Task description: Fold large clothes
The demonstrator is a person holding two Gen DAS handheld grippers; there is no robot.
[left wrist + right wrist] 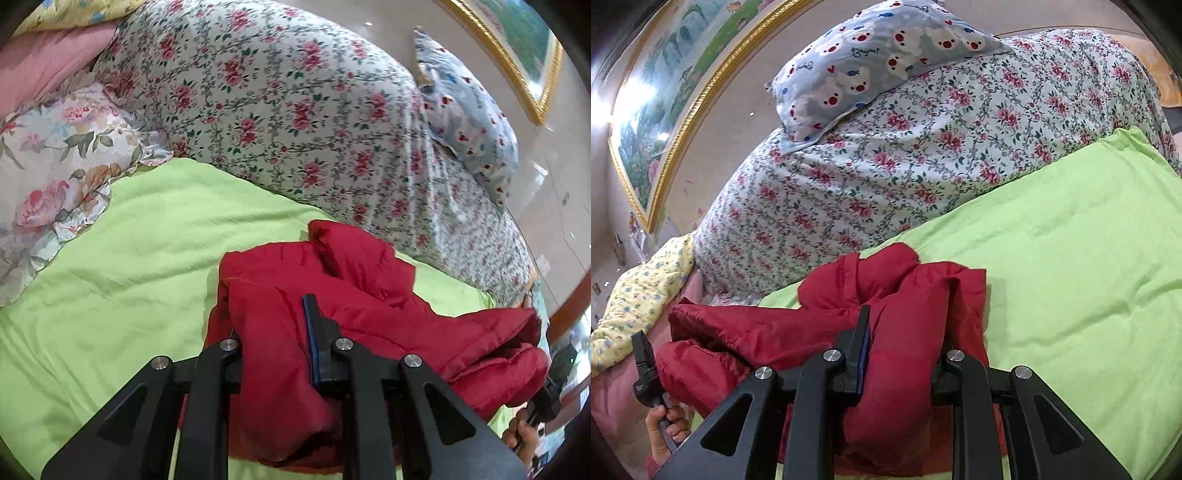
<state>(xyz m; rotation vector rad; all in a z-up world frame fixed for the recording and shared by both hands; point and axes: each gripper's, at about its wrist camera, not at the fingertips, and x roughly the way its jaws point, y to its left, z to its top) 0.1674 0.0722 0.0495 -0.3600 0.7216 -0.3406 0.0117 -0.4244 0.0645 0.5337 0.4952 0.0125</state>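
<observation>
Red, puffy and quilted, the jacket (354,295) (827,325) is bunched on the green quilt (129,258) (1071,258), clamped by left tongs (273,332) and right tongs (905,332); its lower edge is hidden.

One red padded jacket (332,295), two black grippers (273,332) (905,343), one green quilt (129,240), one rose-print duvet (277,103), one framed painting (517,40), one bear-print pillow (879,59).
</observation>
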